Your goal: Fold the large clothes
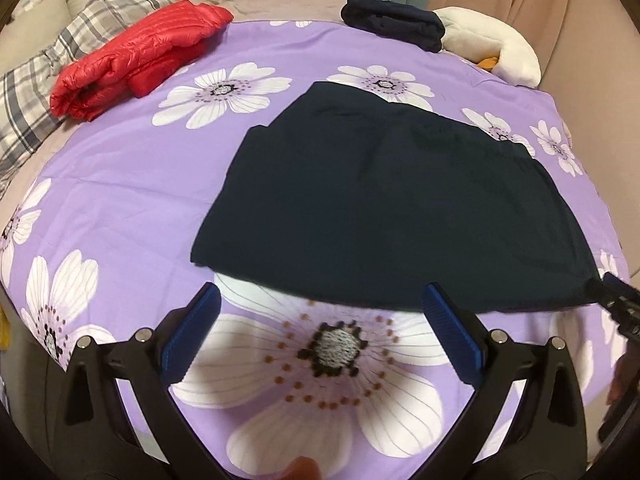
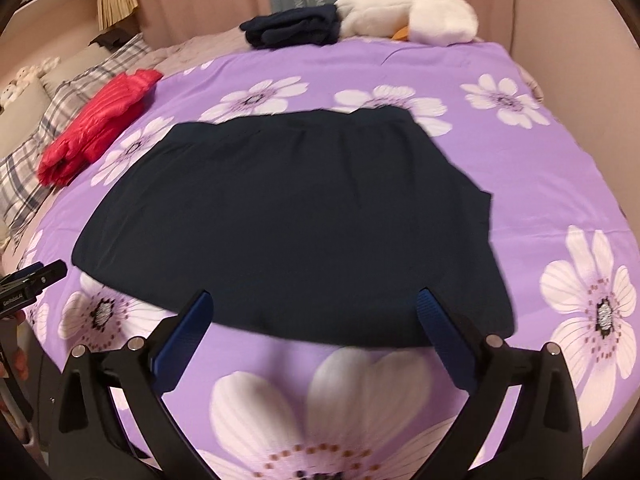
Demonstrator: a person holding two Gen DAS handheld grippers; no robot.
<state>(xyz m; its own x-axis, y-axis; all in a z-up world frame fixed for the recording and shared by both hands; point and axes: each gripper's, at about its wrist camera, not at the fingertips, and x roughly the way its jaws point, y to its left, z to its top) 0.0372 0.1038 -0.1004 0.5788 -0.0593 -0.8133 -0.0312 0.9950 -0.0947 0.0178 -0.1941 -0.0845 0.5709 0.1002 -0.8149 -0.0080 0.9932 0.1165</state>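
Note:
A dark navy garment [image 1: 384, 208] lies spread flat on the purple flowered bedspread [image 1: 168, 168]; it also shows in the right wrist view [image 2: 288, 224]. My left gripper [image 1: 320, 296] is open and empty, just short of the garment's near hem, towards its left part. My right gripper [image 2: 316, 300] is open and empty, its fingertips at the near hem. The right gripper's tip shows at the garment's near right corner in the left wrist view [image 1: 618, 300]. The left gripper's tip shows by the near left corner in the right wrist view [image 2: 36, 276].
A folded red puffer jacket [image 1: 136, 56] lies at the far left, by plaid pillows [image 1: 36, 92]. A folded dark garment [image 1: 394, 26] and a white plush toy [image 1: 496, 46] lie at the far edge. Pink curtains [image 2: 540, 8] hang behind the bed.

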